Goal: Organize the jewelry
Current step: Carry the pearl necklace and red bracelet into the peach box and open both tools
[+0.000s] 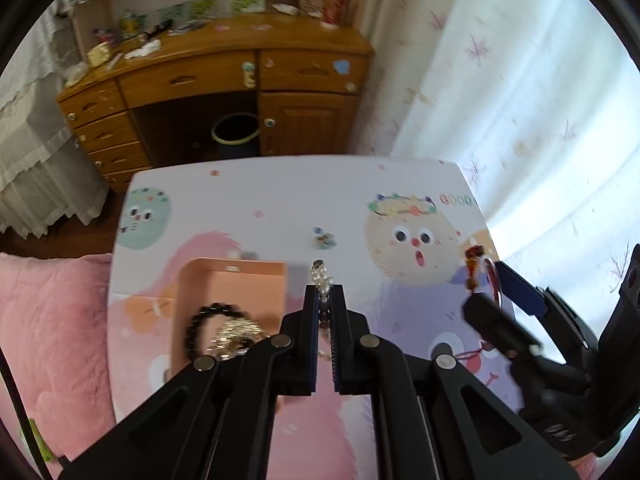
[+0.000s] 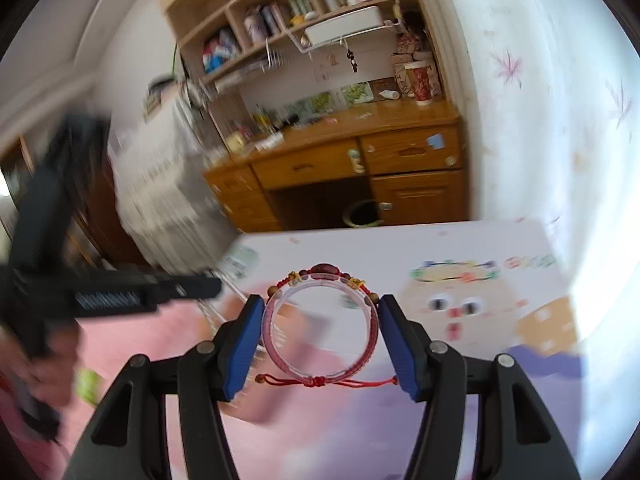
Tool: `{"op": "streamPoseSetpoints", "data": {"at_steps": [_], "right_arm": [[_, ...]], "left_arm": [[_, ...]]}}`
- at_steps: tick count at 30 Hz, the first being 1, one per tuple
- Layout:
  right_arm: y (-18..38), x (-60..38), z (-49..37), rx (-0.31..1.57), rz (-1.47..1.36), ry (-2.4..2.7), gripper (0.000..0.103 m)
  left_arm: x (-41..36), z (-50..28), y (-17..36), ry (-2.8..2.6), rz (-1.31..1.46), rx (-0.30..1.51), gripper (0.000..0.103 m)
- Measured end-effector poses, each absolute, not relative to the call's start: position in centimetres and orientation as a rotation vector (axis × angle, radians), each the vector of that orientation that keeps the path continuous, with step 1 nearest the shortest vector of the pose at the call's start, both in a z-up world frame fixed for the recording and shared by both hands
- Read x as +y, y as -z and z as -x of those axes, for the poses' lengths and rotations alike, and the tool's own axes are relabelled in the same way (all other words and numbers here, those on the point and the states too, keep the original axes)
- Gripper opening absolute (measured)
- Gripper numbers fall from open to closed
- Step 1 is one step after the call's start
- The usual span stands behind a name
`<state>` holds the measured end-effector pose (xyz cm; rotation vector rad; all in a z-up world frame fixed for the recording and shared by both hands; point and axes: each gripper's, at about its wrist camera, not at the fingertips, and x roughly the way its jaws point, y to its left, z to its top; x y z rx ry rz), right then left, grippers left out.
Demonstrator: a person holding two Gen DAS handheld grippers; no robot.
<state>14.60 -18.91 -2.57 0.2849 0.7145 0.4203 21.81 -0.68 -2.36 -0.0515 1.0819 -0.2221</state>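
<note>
My left gripper (image 1: 324,290) is shut on a bracelet of pale and dark beads (image 1: 322,278), which pokes out past the fingertips above the table. Below and to its left stands an open peach box (image 1: 236,280) holding a black bead bracelet (image 1: 208,320) and a silvery chain (image 1: 236,334). My right gripper (image 2: 322,308) is shut on a pink translucent bangle (image 2: 320,376) wound with a red cord bracelet with beads (image 2: 326,270); both pads press its sides. In the left wrist view that right gripper (image 1: 486,288) and its bangle (image 1: 494,280) hang at the right. A small bead cluster (image 1: 324,238) lies on the table.
The table (image 1: 280,200) wears a cartoon-printed cloth. A pink plush cushion (image 1: 52,320) lies to its left. Beyond stand a cluttered wooden desk (image 1: 224,76) with a dark bin (image 1: 236,132) under it, shelves (image 2: 304,4) above, and a pale flowered curtain (image 1: 520,100) at right.
</note>
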Motion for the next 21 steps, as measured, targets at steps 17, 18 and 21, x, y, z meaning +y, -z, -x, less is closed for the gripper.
{"op": "streamPoseSetpoints", "data": {"at_steps": [17,18,21], "right_arm": [[4.9,-7.7,-15.6,0.819,-0.344,-0.502,0.059],[5.1,-7.4,-15.6,0.823,-0.344,-0.500,0.059],[6.0,-6.1,-15.6,0.840,-0.343,-0.489,0.060]], "left_arm": [[9.6,-20.5,6.9,0.225,0.139,1.081,0.003],[10.1,-20.4,7.2,0.228,0.139,1.085,0.003],[11.7,-20.1,8.6,0.230,0.121,1.092,0.003]]}}
